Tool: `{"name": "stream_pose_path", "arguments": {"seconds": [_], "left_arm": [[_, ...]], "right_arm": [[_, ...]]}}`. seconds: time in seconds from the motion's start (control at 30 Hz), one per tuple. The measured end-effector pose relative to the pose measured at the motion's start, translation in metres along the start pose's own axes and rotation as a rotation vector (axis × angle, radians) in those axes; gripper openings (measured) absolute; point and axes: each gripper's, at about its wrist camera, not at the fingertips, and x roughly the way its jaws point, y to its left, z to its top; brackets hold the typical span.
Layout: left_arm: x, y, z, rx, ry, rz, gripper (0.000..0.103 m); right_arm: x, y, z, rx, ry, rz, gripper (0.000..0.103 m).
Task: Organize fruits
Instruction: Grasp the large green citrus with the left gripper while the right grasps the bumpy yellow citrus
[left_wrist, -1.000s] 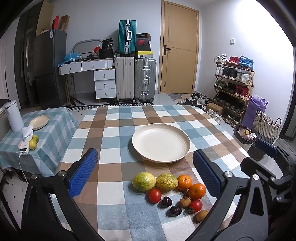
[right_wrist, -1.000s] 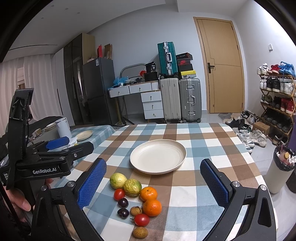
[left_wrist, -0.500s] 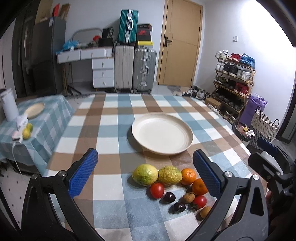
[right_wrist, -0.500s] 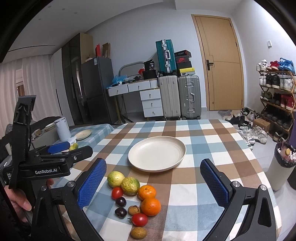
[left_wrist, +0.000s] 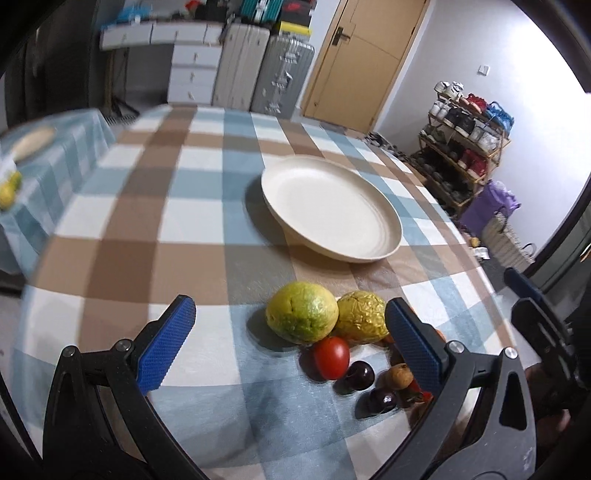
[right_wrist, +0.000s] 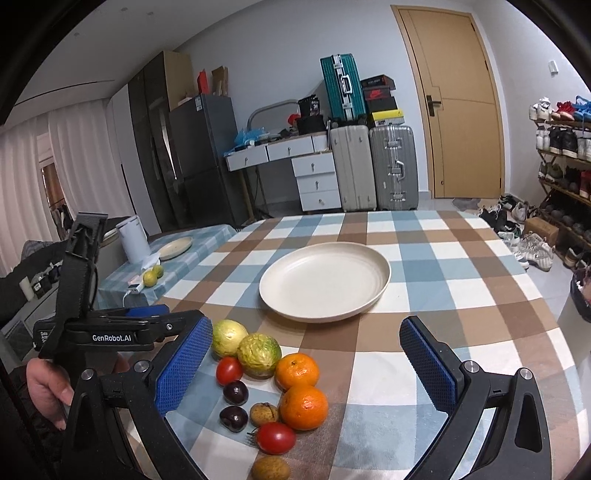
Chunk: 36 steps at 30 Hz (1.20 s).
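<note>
A cluster of fruit lies on the checked tablecloth in front of an empty cream plate (left_wrist: 332, 210) (right_wrist: 325, 280). It holds a yellow-green guava (left_wrist: 302, 316) (right_wrist: 228, 338), a wrinkled yellow-green fruit (left_wrist: 360, 321) (right_wrist: 259, 354), two oranges (right_wrist: 297, 371) (right_wrist: 303, 406), two tomatoes (left_wrist: 331, 357) (right_wrist: 276, 437), dark plums (left_wrist: 360, 373) (right_wrist: 235, 392) and small brown fruits (right_wrist: 264, 413). My left gripper (left_wrist: 291, 347) is open, low over the table, with the guava between its fingers. My right gripper (right_wrist: 304, 369) is open above the cluster and empty.
A side table (right_wrist: 192, 254) at the left carries a small plate, a white kettle (right_wrist: 132, 238) and two green-yellow fruits (right_wrist: 152, 276). Suitcases (right_wrist: 373, 162), drawers and a door stand behind. A shoe rack (left_wrist: 465, 140) and baskets stand to the right of the table.
My left gripper has dropped and tilted down toward the fruit, so the guava now sits between its fingers. My right gripper has moved slightly nearer the cluster.
</note>
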Motion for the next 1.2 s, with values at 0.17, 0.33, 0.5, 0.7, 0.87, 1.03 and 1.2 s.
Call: {"name": "stream_pose_path", "arguments": {"seconds": [0.17,0.33,0.5,0.7,0.87,1.03,1.2], "left_arm": [[0.031,0.011,0.000,-0.112,0.067,-0.148,0.097],[0.047,0.017,0.003,-0.161,0.087,-0.238,0.091],[0.065,0.024,0.007,-0.169,0.122,-0.292,0.074],[0.080,0.028,0.011,-0.185,0.133,-0.327,0.048],[0.087,0.027,0.019,-0.200,0.124,-0.345,0.048],[0.085,0.024,0.024,-0.200,0.103,-0.358,0.047],[0.083,0.029,0.028,-0.204,0.085,-0.369,0.047]], "right_arm": [[0.014,-0.003,0.000,0.007,0.028,0.012,0.103],[0.023,-0.006,0.001,0.019,0.040,0.019,0.103],[0.030,-0.008,0.000,0.027,0.054,0.024,0.103],[0.032,-0.009,0.000,0.028,0.064,0.034,0.103],[0.034,-0.008,-0.001,0.027,0.068,0.037,0.103],[0.036,-0.005,0.000,0.016,0.077,0.039,0.103],[0.043,-0.002,0.003,0.001,0.098,0.047,0.103]]}}
